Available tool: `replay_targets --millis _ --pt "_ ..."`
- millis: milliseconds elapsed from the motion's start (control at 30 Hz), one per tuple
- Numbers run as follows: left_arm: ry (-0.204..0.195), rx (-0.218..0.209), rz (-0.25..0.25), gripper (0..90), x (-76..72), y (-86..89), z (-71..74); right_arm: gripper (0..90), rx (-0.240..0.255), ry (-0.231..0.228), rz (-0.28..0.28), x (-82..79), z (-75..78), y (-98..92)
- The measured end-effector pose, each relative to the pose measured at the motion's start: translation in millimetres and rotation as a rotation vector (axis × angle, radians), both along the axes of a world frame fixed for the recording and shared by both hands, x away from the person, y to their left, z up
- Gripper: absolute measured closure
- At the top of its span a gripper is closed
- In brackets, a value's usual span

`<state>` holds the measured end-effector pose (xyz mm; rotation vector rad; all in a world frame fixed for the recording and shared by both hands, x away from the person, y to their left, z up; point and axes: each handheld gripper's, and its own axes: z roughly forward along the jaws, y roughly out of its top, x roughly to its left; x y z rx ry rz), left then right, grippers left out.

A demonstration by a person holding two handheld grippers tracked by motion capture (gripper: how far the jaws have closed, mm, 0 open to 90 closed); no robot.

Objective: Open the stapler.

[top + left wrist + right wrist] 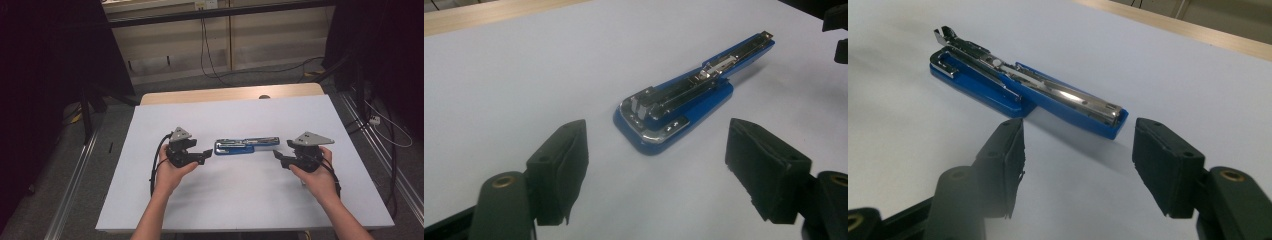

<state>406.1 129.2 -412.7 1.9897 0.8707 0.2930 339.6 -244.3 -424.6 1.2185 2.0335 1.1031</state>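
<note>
A blue stapler [247,146] lies swung open flat on the white table [225,200], its metal staple channel facing up. My left gripper [209,154] is just off the stapler's left end, jaws pointing at it. In the left gripper view the stapler [684,100] rests a short way beyond the open left gripper [656,165], with nothing between the pads. My right gripper [277,156] is close to the stapler's right end. In the right gripper view the right gripper [1078,165] stands open, with the tip of the stapler [1023,90] just ahead of the jaws and untouched.
A wooden strip [200,95] runs along the table's far edge, with a small round thing [264,97] on it. Cables [210,55] and dark stand legs [87,115] are on the floor beyond and beside the table. The right gripper's jaws [839,30] show at the left gripper view's top right.
</note>
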Motion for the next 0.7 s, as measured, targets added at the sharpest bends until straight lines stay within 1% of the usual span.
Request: replay_targets --millis 67,133,167,300,400,467,533,567,700 --pt "-0.003 -0.008 0.008 22.0 -2.4 1.7 0.3 36.3 -0.001 0.004 -0.003 -2.0 -0.7 -2.5" --pt "-0.009 -0.001 0.005 21.2 -3.9 4.2 0.0 34.7 -0.007 0.009 -0.006 -3.9 -1.6 -4.3" --pt "-0.006 -0.011 0.008 20.3 -4.8 5.1 -0.8 33.7 -0.008 0.009 -0.006 -4.9 -2.3 -5.2" --pt "-0.002 0.008 0.009 17.6 -6.8 10.1 -3.3 29.1 -0.007 0.020 -0.006 -9.2 -5.1 -7.7" --pt "-0.005 0.007 0.015 16.0 -8.8 13.7 -4.6 26.1 -0.009 0.031 -0.005 -11.7 -6.5 -9.5" --pt "-0.004 -0.002 0.018 15.0 -10.6 15.7 -4.8 25.5 -0.009 0.031 -0.006 -13.5 -6.9 -11.3" --pt "-0.007 -0.005 0.024 14.7 -12.9 17.4 -4.2 24.5 -0.011 0.040 -0.003 -15.4 -7.9 -12.8" --pt "-0.011 -0.001 0.019 14.6 -13.6 18.6 -3.9 24.0 -0.012 0.045 -0.004 -16.6 -8.4 -13.5" --pt "-0.016 -0.008 0.023 13.7 -17.7 22.7 -3.6 23.0 0.002 0.055 -0.008 -22.4 -10.7 -17.3"
